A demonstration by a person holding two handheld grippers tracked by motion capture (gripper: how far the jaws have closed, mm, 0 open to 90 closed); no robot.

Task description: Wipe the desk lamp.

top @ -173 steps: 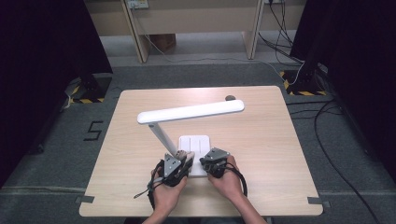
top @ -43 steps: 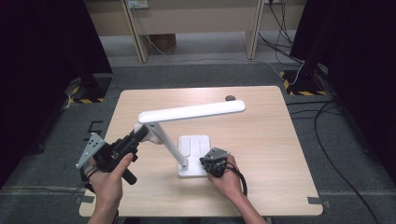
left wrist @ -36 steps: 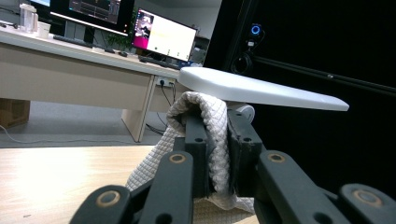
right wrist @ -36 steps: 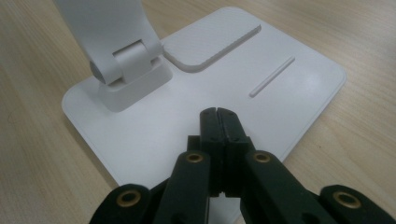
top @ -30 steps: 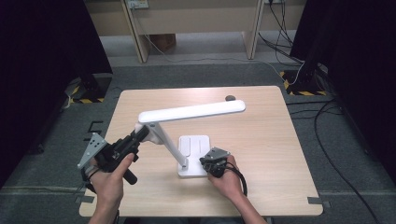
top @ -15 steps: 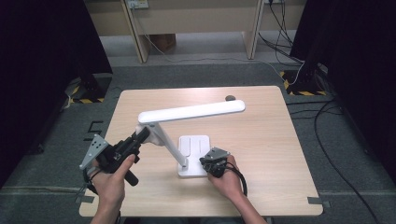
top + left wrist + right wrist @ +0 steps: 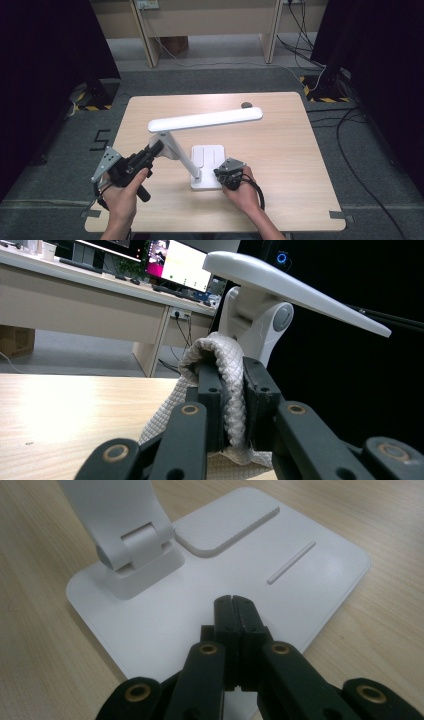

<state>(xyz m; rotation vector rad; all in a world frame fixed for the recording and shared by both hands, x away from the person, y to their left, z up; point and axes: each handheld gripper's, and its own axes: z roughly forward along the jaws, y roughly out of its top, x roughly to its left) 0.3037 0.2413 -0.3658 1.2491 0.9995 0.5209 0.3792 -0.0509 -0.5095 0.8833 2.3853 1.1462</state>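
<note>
Left tool (image 7: 159,147) beside white lamp (image 7: 205,120) arm

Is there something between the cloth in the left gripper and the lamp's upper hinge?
Nothing visible. The left gripper holds the cloth just before the lamp hinge; whether they touch, I cannot tell.

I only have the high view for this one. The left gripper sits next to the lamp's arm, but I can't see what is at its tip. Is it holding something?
Observer: Yes. In the left gripper view the left gripper is shut on a folded grey quilted cloth.
Operator: Is the cloth on the lamp yet?
Observer: I cannot tell contact. The cloth's folded top sits just in front of the lamp's hinge, below the lamp head.
Operator: And the right gripper by the base?
Observer: The right gripper view shows the right gripper shut with nothing between its jaws, tips over the white lamp base; I cannot tell whether they press on it.
</note>
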